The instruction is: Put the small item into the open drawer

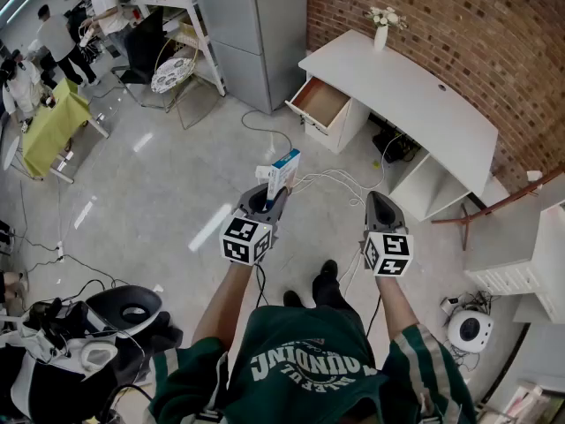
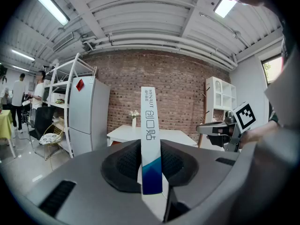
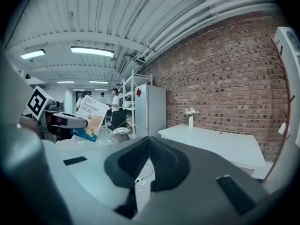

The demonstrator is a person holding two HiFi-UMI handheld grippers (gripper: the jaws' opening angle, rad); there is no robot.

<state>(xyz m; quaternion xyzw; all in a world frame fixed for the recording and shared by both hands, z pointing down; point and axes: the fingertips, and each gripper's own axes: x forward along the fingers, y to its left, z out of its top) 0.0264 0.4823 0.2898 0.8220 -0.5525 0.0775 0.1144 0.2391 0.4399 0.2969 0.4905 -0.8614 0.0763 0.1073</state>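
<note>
The small item is a flat white and blue bandage box [image 1: 283, 170]. My left gripper [image 1: 269, 198] is shut on it and holds it upright over the floor. In the left gripper view the box [image 2: 151, 139] stands edge-on, pinched between the dark pads [image 2: 123, 165]. The open drawer [image 1: 320, 102] juts out from under the left end of the white desk [image 1: 424, 104], some way ahead of both grippers. Level with the left one and to its right, my right gripper [image 1: 381, 203] is shut with nothing in it. Its pads [image 3: 165, 159] meet in the right gripper view, where the box [image 3: 89, 120] shows at left.
A vase of flowers [image 1: 382, 25] stands on the desk's far end. Cables [image 1: 340, 182] lie on the floor before the desk. A grey cabinet [image 1: 256, 25] stands left of the drawer, with a wire chair [image 1: 172, 73] beyond. Several people stand far left. A wooden stand [image 1: 494, 206] leans at right.
</note>
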